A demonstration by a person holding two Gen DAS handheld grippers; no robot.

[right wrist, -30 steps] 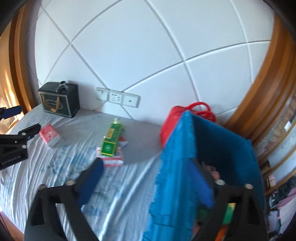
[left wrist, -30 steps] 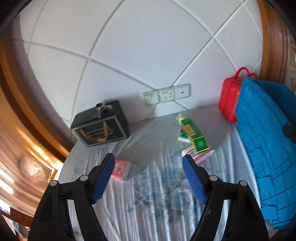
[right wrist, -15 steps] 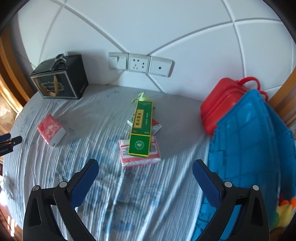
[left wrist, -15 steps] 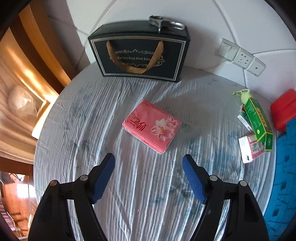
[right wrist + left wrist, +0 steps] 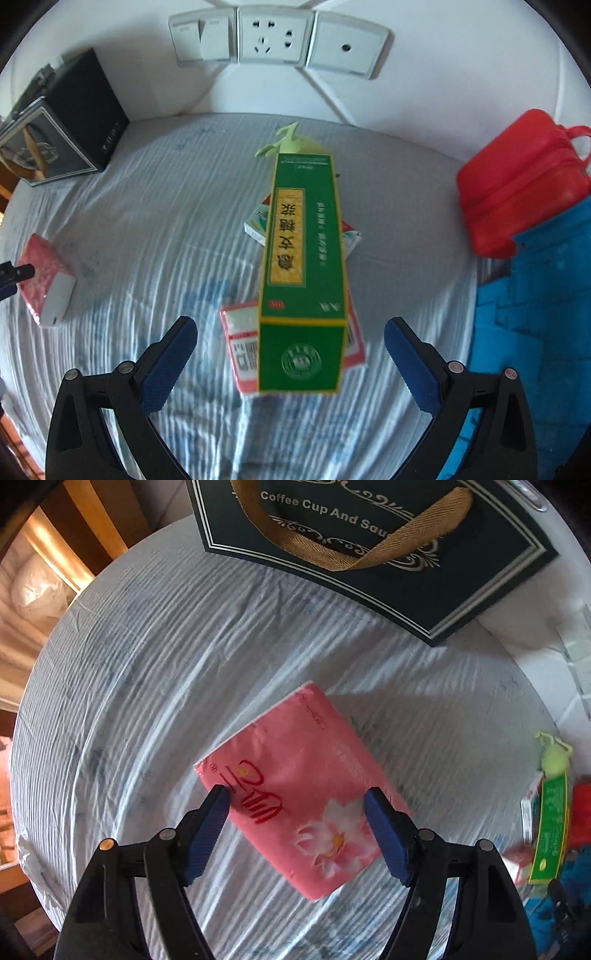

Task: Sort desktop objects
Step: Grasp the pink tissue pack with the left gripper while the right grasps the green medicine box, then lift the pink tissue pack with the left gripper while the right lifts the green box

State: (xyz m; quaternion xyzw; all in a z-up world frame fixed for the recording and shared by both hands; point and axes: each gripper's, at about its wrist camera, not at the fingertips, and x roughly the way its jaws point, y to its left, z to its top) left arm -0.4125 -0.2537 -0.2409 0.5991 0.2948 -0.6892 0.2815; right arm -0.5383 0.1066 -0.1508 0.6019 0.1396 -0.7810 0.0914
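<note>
Left wrist view, from left to right: striped white cloth over the table, wrinkled. At the top, dark gift box with a gold ribbon handle, standing on the cloth. In the middle, pink tissue pack lying flat and turned at an angle. Left gripper pointing down over this pack, jaws about half open, one blue pad at each side of the pack; whether the pads touch it, cannot tell. Not lifted.

Right wrist view, from left to right: same pink pack at the far left edge, the dark box behind it. In the centre, long green carton resting across a red-and-white box and another small box, with a pale green item at its far end. Right gripper spread wide, carton between the pads and clear of both. At right, red case beside a blue bin.
</note>
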